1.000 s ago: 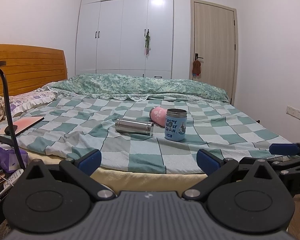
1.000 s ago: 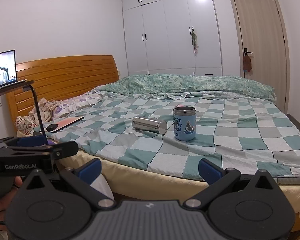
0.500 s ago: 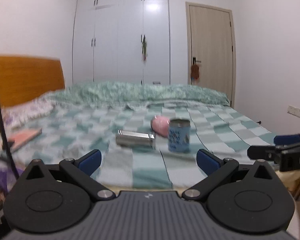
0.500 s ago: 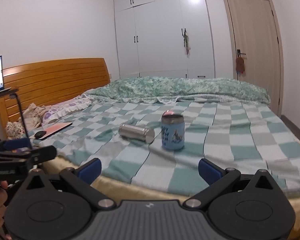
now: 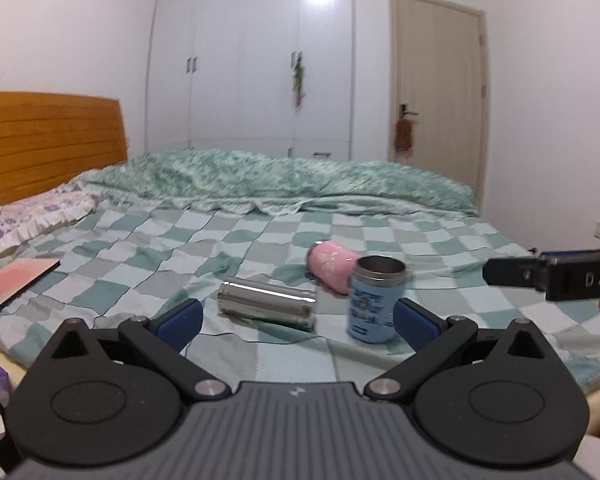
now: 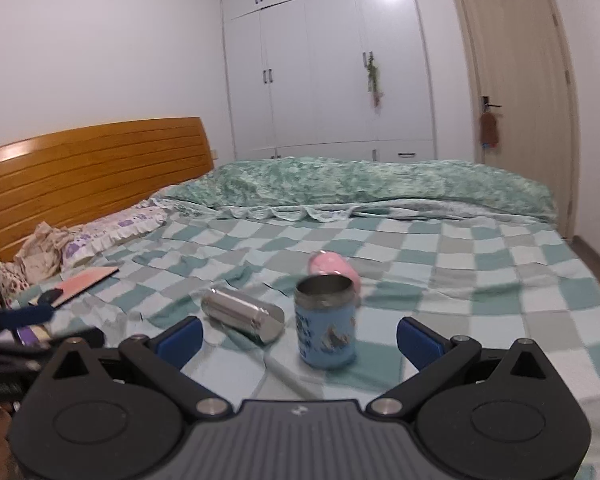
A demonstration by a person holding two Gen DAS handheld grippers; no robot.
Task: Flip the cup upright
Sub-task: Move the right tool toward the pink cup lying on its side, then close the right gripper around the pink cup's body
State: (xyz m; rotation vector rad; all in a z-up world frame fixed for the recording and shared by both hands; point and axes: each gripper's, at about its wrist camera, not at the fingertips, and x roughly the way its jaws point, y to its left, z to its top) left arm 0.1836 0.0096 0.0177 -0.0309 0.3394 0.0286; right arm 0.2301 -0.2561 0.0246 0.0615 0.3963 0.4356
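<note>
Cups [image 5: 267, 309] beyond open fingers [image 5: 179, 319]

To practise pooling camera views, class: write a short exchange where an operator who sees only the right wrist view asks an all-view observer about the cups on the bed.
Operator: The pink cup is half hidden behind the blue cup. Is it upright?
Observer: No. The left wrist view shows its whole body lying on its side, just behind the upright blue cup.
Operator: How close am I to the cups?
Observer: The left wrist view shows the right gripper in the air on the right side of the blue cup, apart from it.
</note>
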